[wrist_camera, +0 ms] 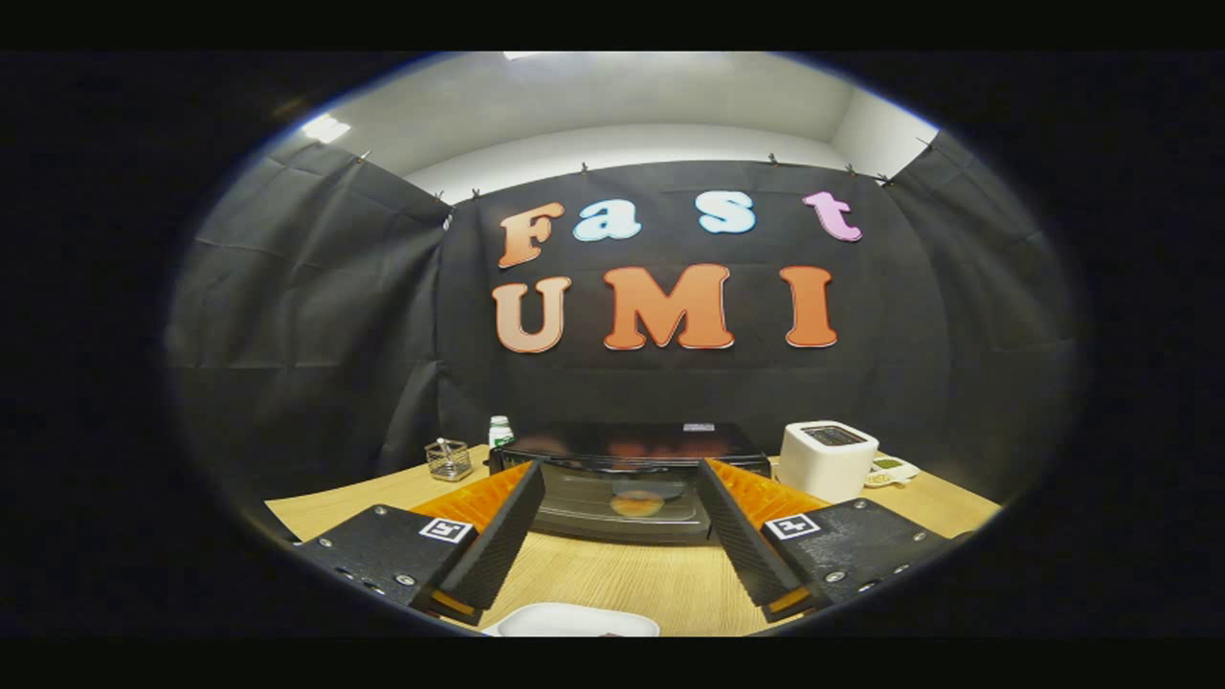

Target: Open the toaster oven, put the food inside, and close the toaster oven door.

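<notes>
A black toaster oven point(627, 442) stands on the wooden table point(612, 574) against the booth's back wall. Its glass door point(584, 512) faces me and looks shut and upright. Behind the glass I see a round orange-brown piece of food point(637, 503) on a tray. My gripper point(620, 469) is open, its fingers spread wide with nothing between them. The fingertips are level with the door's two sides, a short way in front of it. A white plate point(574, 622) lies on the table just under the gripper; the part I see is bare.
A white pop-up toaster point(828, 459) stands right of the oven, with a small dish of green bits point(890, 469) behind it. Left of the oven are a wire basket point(448, 459) and a white-and-green bottle point(501, 431). Bare wood lies between the plate and the oven.
</notes>
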A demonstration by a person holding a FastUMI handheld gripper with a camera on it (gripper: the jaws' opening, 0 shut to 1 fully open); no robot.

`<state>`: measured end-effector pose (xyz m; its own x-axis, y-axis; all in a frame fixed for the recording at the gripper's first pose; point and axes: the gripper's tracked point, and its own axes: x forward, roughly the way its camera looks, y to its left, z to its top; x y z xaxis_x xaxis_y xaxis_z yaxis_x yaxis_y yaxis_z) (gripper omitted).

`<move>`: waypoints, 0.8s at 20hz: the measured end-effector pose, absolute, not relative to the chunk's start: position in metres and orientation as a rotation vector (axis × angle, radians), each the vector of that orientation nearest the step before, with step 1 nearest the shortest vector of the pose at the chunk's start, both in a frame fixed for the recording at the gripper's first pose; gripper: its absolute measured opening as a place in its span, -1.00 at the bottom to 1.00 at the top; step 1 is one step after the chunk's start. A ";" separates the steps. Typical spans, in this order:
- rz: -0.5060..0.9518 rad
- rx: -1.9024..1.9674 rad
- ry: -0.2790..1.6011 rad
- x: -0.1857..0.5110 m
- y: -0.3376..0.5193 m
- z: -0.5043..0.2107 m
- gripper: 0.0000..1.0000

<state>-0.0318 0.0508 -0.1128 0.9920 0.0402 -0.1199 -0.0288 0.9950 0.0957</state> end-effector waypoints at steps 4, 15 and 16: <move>0.058 0.117 0.063 -0.050 0.054 -0.094 0.91; 0.013 0.100 -0.007 -0.063 0.049 -0.088 0.92; 0.009 0.107 -0.015 -0.064 0.048 -0.085 0.92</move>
